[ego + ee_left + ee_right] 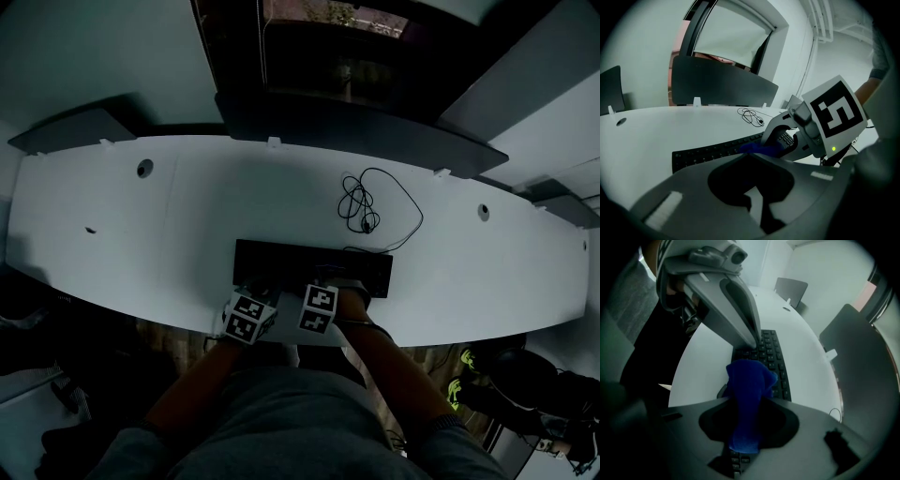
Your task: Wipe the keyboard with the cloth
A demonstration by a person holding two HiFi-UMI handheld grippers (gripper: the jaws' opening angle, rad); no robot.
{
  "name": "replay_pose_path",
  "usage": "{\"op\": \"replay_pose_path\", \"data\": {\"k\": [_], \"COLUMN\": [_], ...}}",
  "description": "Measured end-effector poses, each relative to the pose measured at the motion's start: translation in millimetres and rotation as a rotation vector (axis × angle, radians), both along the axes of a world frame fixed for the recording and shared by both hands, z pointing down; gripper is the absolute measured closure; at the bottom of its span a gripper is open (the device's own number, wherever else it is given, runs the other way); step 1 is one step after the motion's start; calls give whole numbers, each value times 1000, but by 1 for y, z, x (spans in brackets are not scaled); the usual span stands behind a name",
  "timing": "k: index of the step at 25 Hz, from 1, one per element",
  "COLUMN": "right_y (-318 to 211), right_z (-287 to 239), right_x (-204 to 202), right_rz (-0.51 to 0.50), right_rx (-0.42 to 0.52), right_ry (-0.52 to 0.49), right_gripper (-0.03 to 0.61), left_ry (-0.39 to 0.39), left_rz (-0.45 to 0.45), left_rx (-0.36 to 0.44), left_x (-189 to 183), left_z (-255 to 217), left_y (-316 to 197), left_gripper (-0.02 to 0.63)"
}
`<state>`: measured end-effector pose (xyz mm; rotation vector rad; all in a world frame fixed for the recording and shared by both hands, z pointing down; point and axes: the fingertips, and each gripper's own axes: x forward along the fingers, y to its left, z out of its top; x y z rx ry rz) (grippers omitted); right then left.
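Head view: black keyboard (312, 264) lies on the white desk (178, 202) right in front of the person, long axis left-right along the near edge. Left gripper (253, 289) and right gripper (328, 287) are both at its near edge. A cable coil (364, 201) sits behind it.

Left gripper view: jaws look closed together and hold nothing, tilted above the keyboard's left part.

Right gripper view: jaws are clamped on the blue cloth (747, 390), which bunches down onto the keys, touching or just above. The keyboard runs away from the camera.

Judgement: press the cloth flat and stroke along the long axis. The left gripper should pin the board so it doesn't slide.
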<state>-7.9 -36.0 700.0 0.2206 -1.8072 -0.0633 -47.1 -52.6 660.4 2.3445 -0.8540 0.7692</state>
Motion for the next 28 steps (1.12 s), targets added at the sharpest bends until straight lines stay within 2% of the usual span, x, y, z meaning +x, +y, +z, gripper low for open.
{"op": "replay_pose_path", "data": {"k": [20,28], "right_y": [18,24], "right_z": [3,5], "right_x": [117,157], "right_rz": [42,24], "right_rx": [2,13], "right_ry": [5,21], "right_gripper": [459,459], "left_ry": [18,22], "left_rz": [35,36], "left_rx": [-14,-7], "left_x": [105,145], "left_z": [-2,1], "left_y": [22,26], "left_gripper": [604,605]}}
